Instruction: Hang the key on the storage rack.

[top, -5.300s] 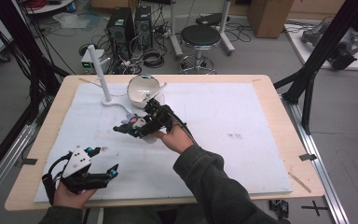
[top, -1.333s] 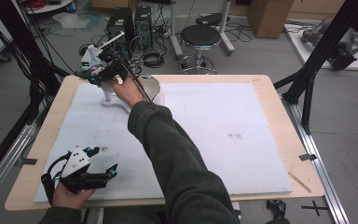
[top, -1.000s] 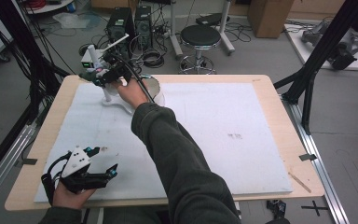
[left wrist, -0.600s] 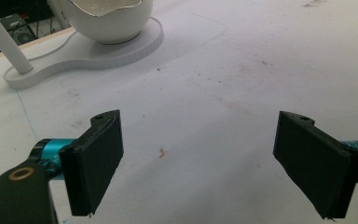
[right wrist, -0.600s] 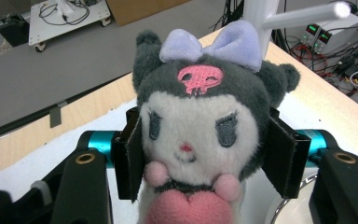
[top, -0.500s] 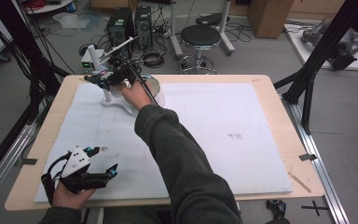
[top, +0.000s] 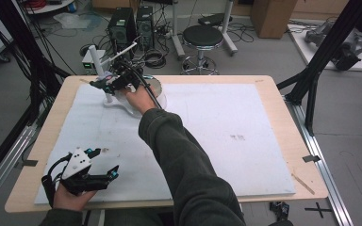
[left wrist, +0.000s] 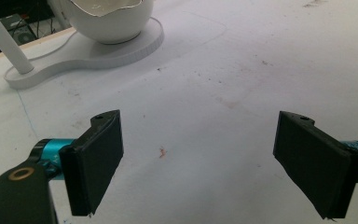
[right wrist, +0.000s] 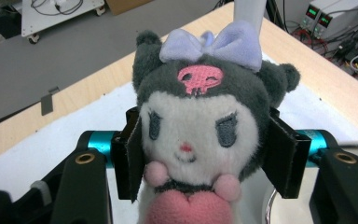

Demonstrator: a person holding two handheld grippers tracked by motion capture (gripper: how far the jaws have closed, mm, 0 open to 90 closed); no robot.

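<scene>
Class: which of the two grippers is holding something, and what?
The right gripper, at the table's far left: its jaws clamp a plush toy. The left gripper is open.

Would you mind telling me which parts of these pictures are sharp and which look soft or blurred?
Right gripper view: the plush toy between the jaws is crisp, while the floor and equipment behind are soft. Left gripper view: the jaws and the stained white mat are fairly sharp; the white bowl on its stand is slightly softer. High view: evenly lit but coarse overall, so the right gripper is indistinct.
</scene>
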